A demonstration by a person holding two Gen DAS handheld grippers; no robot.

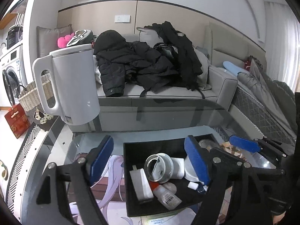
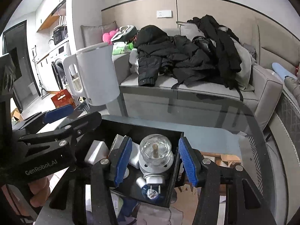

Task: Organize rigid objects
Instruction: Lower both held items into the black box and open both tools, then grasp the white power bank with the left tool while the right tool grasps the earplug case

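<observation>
A black open box sits on the glass table. Inside lie a glass-dome plug-in light, a white adapter block, a small labelled bottle and other small pieces. My left gripper is open, one blue finger left of the box and the other over its right half. My right gripper is open too, and its pads straddle the dome light without touching it. A white kettle stands at the table's far left.
Behind the table a grey sofa carries a heap of black coats. A wicker basket and a red box stand on the floor at left, by a washing machine. A bed with quilts lies right.
</observation>
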